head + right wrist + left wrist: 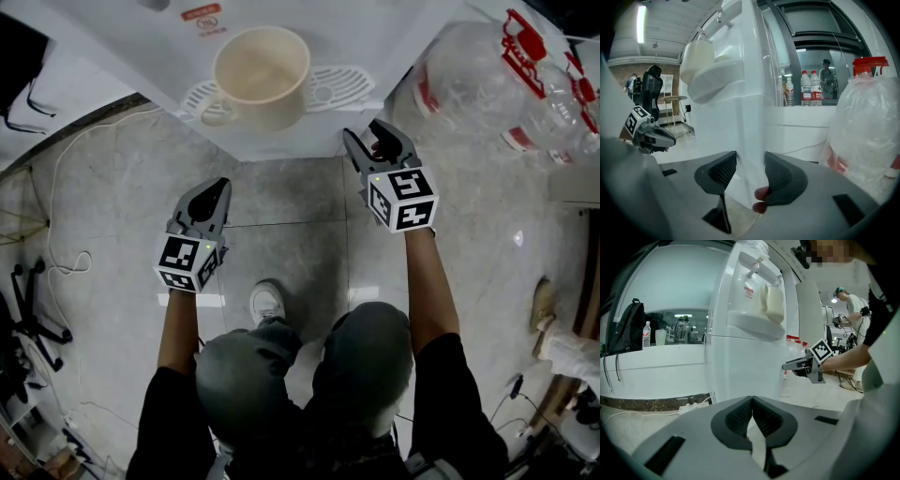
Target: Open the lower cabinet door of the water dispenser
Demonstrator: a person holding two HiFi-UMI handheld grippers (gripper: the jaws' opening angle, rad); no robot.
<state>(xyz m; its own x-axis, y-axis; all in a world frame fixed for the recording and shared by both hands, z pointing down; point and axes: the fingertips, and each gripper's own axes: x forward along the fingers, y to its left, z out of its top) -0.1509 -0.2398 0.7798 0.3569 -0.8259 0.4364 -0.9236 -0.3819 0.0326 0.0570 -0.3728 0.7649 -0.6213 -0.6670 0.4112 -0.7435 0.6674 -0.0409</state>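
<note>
Left tongs (752, 401) sitting together, empty, hanging short of the water dispenser (750, 324). Right tongs (750, 166) standing apart, straddling the front corner edge of the lower cabinet door (747, 126). Door lying flush. Cream cup (261, 66) resting on drip tray (342, 84) above.

Left gripper (752, 398), closed and empty, faces the water dispenser (740, 366); right gripper (784, 366) seemingly touches it.

The water dispenser (745, 366) is white with a small red label (201, 13), its cup (261, 73) cream, the left gripper (219, 187) and right gripper (367, 134) grey with black-and-white square markers, the floor (300, 197) pale grey veined tile, and the clear bottle (867, 126) red-capped.
</note>
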